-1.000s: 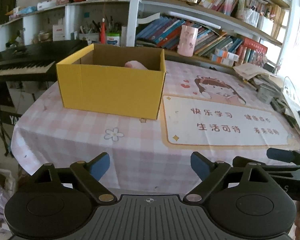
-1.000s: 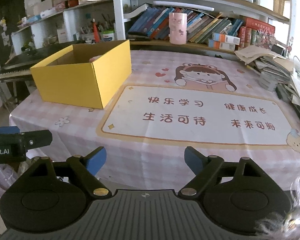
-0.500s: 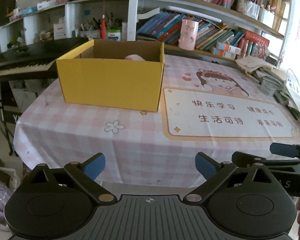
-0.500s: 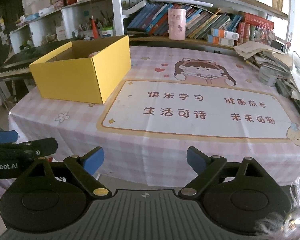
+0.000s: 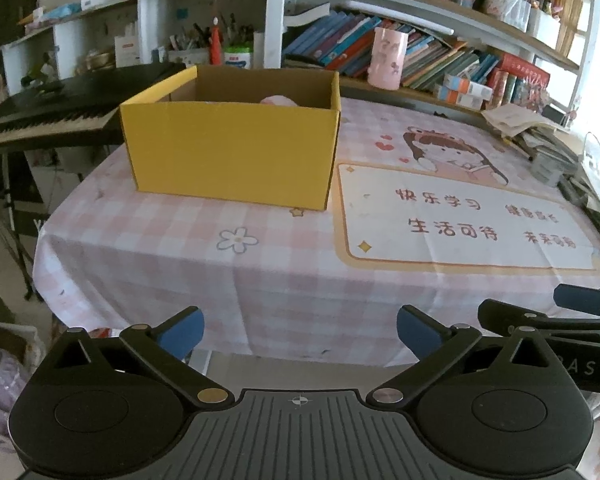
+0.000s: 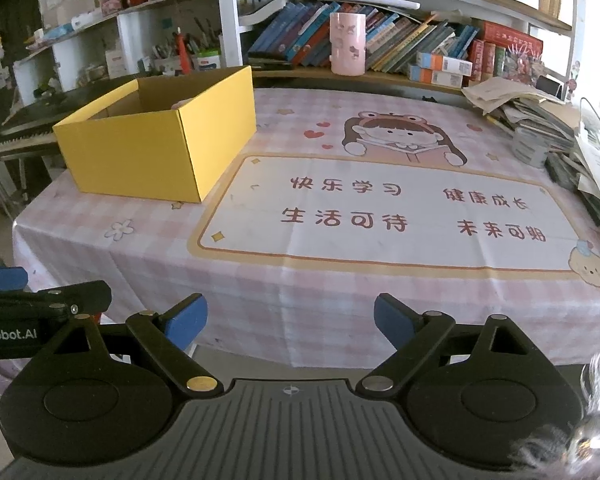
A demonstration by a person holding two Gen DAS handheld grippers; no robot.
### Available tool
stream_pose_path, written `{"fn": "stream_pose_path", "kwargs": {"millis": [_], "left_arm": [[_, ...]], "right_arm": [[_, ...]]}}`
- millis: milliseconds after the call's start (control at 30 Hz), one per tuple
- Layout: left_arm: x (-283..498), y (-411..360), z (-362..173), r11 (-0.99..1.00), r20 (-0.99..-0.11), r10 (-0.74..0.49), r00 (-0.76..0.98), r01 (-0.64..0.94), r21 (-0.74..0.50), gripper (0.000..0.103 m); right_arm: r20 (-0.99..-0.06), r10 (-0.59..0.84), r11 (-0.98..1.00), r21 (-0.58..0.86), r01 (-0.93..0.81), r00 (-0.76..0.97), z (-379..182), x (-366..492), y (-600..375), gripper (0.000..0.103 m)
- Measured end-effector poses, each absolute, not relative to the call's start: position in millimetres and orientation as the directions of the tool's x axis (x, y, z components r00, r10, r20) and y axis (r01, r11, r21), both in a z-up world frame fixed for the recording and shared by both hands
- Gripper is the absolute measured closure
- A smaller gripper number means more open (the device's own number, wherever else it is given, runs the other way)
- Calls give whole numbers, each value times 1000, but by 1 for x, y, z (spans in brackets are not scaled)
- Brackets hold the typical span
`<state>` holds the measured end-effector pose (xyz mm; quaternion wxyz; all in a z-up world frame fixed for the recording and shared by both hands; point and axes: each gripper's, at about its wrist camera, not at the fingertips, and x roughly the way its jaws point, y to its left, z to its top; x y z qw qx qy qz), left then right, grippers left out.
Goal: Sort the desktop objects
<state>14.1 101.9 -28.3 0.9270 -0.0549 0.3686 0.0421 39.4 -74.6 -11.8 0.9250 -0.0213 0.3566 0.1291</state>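
Both grippers hang off the near edge of the table, pointed down and forward at it. Left gripper: jaws have just been opening, now spread wide, nothing between them. Right gripper: also spread, a bit less wide, nothing between, jaws opened a touch within the last sec. Each shows in the other's view at the side, so they're held side by side, near but not touching.

The task's stuff: the yellow box sits on the checked tablecloth, far left of the table, open top. A pink thing pokes above the rim inside it, prob. already sorted, but only a sliver shows so I can't say what it is. The printed mat in front of the right gripper is bare; nothing loose on it that I can see.

What could go wrong, imo: the only loose items left are the paper and book pile at the far right edge, stacked messy. Reaching in there with wide jaws could knock the pile or slide sheets off the table. Also the box is light cardboard; bumping a wall on a drop would shove it toward the keyboard side. And the cloth hangs free at the front, so a low jaw could snag and drag it.
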Motion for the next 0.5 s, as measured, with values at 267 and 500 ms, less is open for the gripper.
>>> {"fn": "stream_pose_path", "kwargs": {"millis": [267,500], "left_arm": [[13,102,-28,990,-688,38,725,-118,-70,0],[12,100,-28,992,-680,34,732,-108,-68,0]], "right_arm": [[-670,221,965,47,-257,709,-13,40,-73,13],[-675,218,966,48,-253,705,-14,41,-73,13]]}}
